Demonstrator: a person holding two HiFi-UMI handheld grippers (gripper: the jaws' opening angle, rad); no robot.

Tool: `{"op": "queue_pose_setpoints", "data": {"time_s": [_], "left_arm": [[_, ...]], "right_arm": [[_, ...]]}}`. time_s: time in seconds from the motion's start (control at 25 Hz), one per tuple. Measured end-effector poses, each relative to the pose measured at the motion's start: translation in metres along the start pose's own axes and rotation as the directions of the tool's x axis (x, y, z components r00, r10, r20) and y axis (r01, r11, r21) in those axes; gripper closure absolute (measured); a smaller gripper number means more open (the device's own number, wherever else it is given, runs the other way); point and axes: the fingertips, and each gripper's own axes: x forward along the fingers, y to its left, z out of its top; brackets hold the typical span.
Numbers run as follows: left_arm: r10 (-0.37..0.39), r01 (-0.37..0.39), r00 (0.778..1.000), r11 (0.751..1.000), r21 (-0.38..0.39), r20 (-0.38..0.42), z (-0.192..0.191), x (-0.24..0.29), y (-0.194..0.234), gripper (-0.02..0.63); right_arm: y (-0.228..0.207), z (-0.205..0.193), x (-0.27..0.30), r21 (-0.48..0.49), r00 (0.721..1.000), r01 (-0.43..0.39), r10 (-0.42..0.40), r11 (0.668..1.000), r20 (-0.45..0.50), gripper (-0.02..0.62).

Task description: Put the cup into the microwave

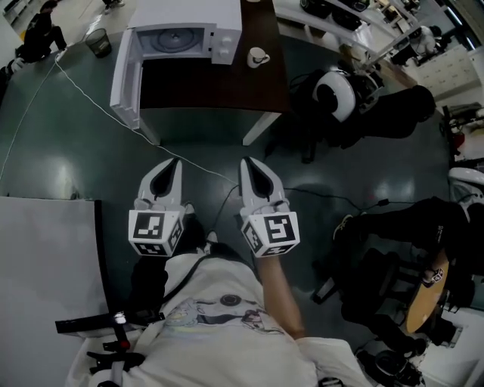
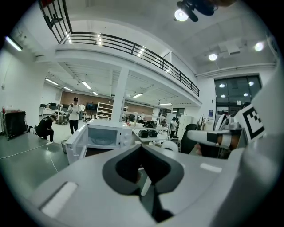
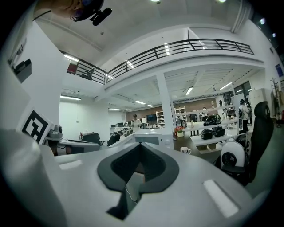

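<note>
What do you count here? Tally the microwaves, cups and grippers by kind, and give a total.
microwave: 1
cup: 1
grippers: 2 (left gripper, right gripper)
total: 4

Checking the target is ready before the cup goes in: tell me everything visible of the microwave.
The microwave is a white box standing upright on the far left part of a dark table. Its door hangs wide open to the left, showing a pale cavity with a round turntable and nothing on it. Knobs sit on its right panel. The cup stands beside it, apart.
</note>
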Motion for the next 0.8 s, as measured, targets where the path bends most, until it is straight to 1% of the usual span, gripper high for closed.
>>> {"op": "queue_pose_setpoints", "data": {"time_s": [0.16,0.28,0.52,0.64,0.8], "left_arm": [[-0.042,0.041,0.999,0.999,0.016,0.018,0.022,0.03,0.015,0.607],[-0.063,0.063,0.998,0.998,0.02,0.017,0.031,0.048,0.031,0.607],[-0.105,0.105,0.994,0.994,-0.005,-0.03,0.016,0.089,0.068,0.607],[-0.129,0.128,0.99,0.992,-0.01,-0.049,0.013,0.099,0.069,0.607],[-0.128,0.128,0.99,0.992,-0.012,-0.058,0.018,0.106,0.065,0.607]], "right_arm": [[-0.004,0.016,0.029,-0.01,1.0,0.025,-0.025,1.0,0.011,0.594],[-0.006,0.024,0.053,-0.013,0.999,0.044,-0.043,0.999,0.02,0.594],[-0.014,0.006,0.106,-0.002,0.996,0.083,-0.083,0.997,-0.016,0.594],[-0.017,0.003,0.114,0.001,0.995,0.094,-0.094,0.996,-0.031,0.594],[-0.02,0.007,0.115,0.002,0.995,0.093,-0.092,0.996,-0.049,0.594]]}}
